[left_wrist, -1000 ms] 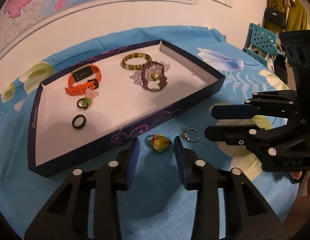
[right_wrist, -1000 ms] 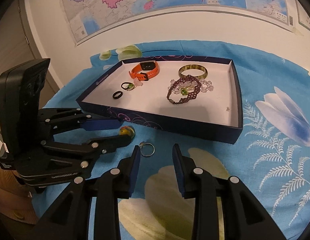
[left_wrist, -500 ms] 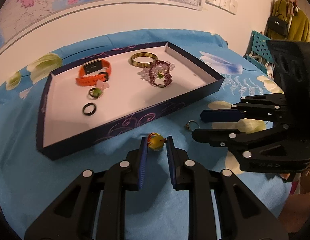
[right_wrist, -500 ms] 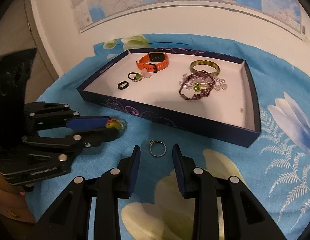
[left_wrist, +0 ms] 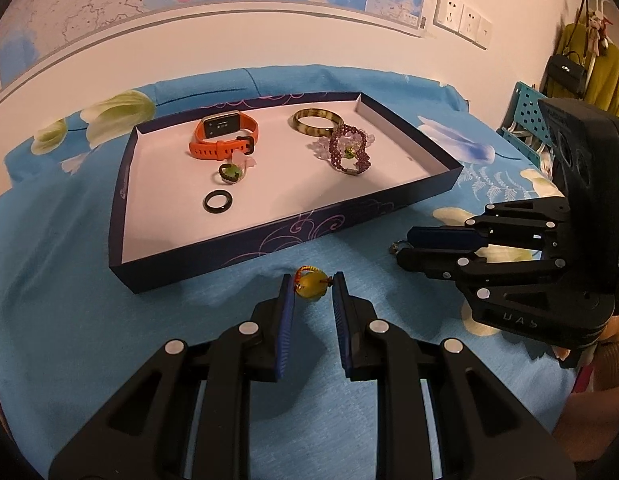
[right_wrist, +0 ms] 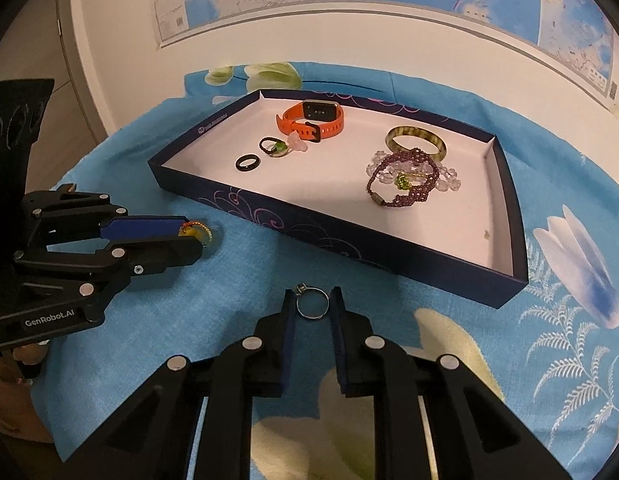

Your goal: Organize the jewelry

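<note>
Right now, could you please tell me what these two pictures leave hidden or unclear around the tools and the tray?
- Silver ring: in the left wrist view the right tool covers all but its setting.
- Yellow bead ring: in the right wrist view the left tool hides most of it.
- Small speck on the tray floor, right wrist view: too small to identify.
- The hands: cut off at both pictures' edges.

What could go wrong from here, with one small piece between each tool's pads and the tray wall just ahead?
1. The thin silver ring sits at the very tips of the closing right tool; it could twist or pop out.
2. The round yellow bead ring, pinched at the tips of the left tool, may roll free on lifting.
3. Either piece could clip the tray wall if carried low.
</note>
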A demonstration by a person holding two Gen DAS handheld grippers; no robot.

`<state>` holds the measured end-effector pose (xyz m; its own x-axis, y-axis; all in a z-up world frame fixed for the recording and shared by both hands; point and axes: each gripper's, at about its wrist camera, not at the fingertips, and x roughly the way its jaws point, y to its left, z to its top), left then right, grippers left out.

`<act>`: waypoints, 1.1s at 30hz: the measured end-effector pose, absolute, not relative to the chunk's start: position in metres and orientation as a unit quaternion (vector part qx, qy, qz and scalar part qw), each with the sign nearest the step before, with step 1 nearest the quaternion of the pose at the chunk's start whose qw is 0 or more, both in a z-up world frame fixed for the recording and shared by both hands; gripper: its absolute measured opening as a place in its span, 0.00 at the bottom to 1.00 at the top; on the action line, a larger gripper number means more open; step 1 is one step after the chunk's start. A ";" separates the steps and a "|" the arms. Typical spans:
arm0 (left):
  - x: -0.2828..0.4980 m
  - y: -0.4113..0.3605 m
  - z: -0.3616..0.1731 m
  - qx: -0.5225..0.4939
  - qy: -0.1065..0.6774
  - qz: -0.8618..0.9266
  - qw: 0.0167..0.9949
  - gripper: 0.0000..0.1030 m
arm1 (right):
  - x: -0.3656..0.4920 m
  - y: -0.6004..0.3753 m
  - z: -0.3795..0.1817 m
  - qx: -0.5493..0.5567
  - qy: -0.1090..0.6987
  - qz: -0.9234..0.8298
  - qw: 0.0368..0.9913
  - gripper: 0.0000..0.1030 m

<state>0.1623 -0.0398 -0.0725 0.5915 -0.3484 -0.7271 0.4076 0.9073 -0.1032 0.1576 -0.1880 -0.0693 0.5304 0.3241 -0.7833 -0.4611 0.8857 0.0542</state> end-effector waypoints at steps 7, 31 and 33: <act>0.159 -0.037 -0.069 0.036 0.392 -0.210 0.895 0.19 | 0.150 -0.193 -0.063 -0.055 0.417 0.235 0.877 0.15; 0.150 -0.032 -0.046 0.029 0.361 -0.209 0.908 0.19 | 0.143 -0.205 -0.040 -0.010 0.380 0.242 0.893 0.15; 0.150 -0.032 -0.045 0.029 0.359 -0.207 0.910 0.19 | 0.143 -0.205 -0.038 -0.010 0.377 0.242 0.894 0.15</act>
